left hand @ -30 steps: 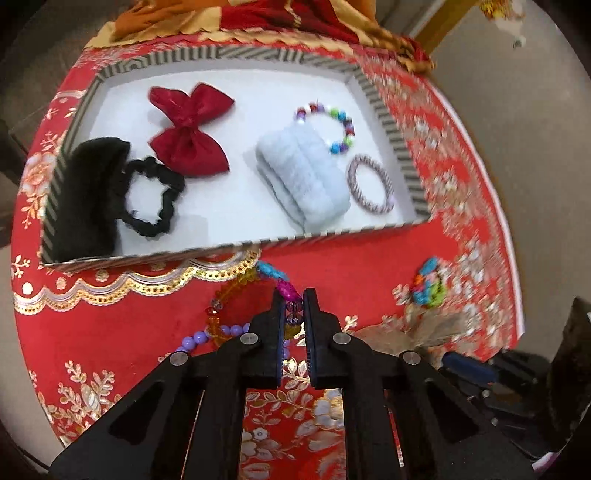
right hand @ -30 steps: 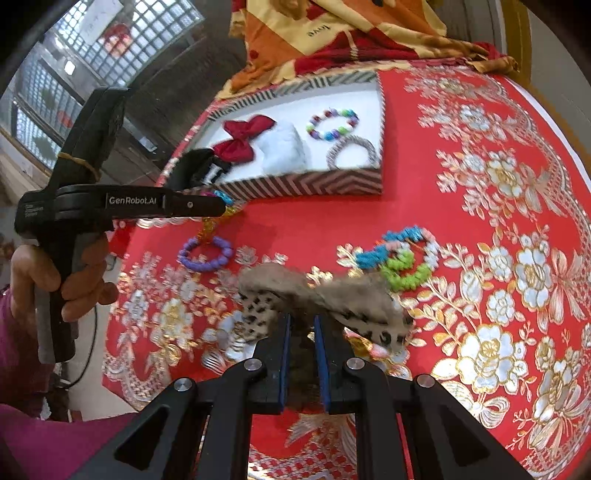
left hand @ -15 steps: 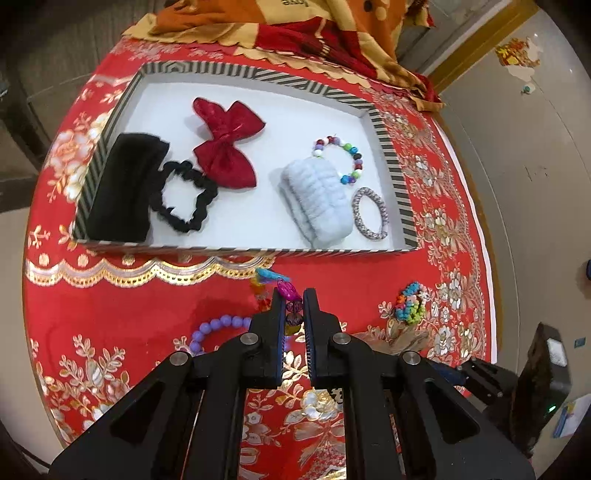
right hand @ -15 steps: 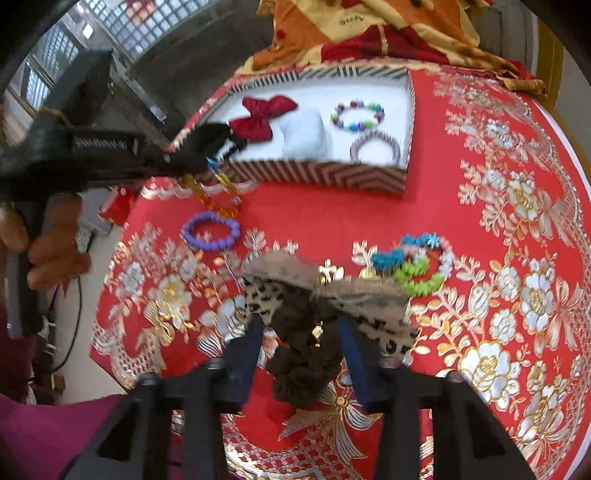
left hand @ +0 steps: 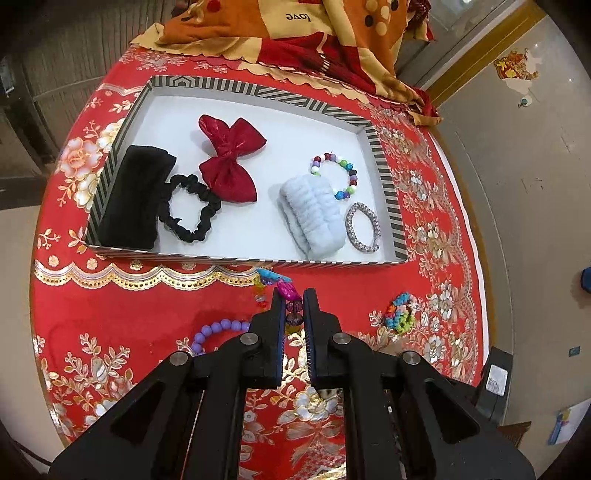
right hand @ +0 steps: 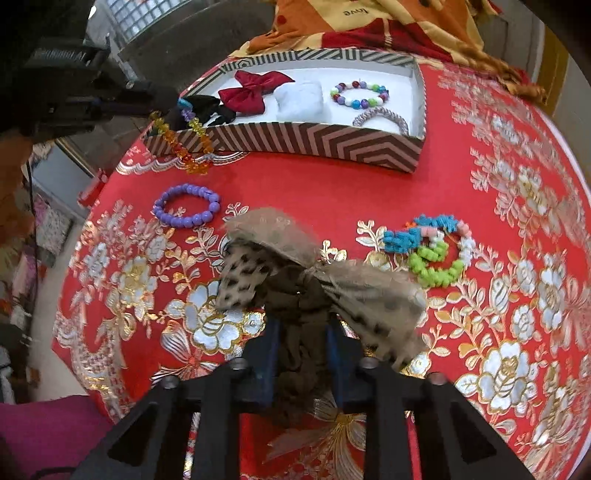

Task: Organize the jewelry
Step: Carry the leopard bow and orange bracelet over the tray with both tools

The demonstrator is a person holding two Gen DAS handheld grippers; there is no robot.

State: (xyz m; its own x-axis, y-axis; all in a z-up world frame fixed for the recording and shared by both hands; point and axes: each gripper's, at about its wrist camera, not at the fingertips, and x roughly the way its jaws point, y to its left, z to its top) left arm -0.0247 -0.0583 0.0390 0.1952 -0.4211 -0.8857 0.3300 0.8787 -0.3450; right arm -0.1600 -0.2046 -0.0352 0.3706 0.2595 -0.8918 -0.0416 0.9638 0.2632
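Note:
My left gripper (left hand: 291, 295) is shut on a multicoloured bead bracelet (left hand: 286, 291) and holds it in the air just in front of the striped tray (left hand: 384, 177). From the right wrist view the bracelet (right hand: 184, 144) hangs from the left gripper (right hand: 166, 98) by the tray's (right hand: 303, 140) near left corner. My right gripper (right hand: 301, 325) stands around the knot of a leopard-print bow scrunchie (right hand: 295, 273) on the red cloth, jaws partly closed on it. A purple bead bracelet (right hand: 186, 205) and a blue-green bead bracelet (right hand: 436, 251) lie on the cloth.
The tray holds a red bow (left hand: 231, 162), black headband (left hand: 133, 199), black scrunchie (left hand: 190, 208), pale blue band (left hand: 314, 214), coloured bead bracelet (left hand: 336, 173) and silver bangle (left hand: 364, 227). An orange cloth (left hand: 314, 33) lies behind the tray. The round table's edge (left hand: 491, 258) is to the right.
My left gripper has lifted the bracelet higher and toward the tray. My right gripper opened over the scrunchie, moved forward and has closed partly around its knot.

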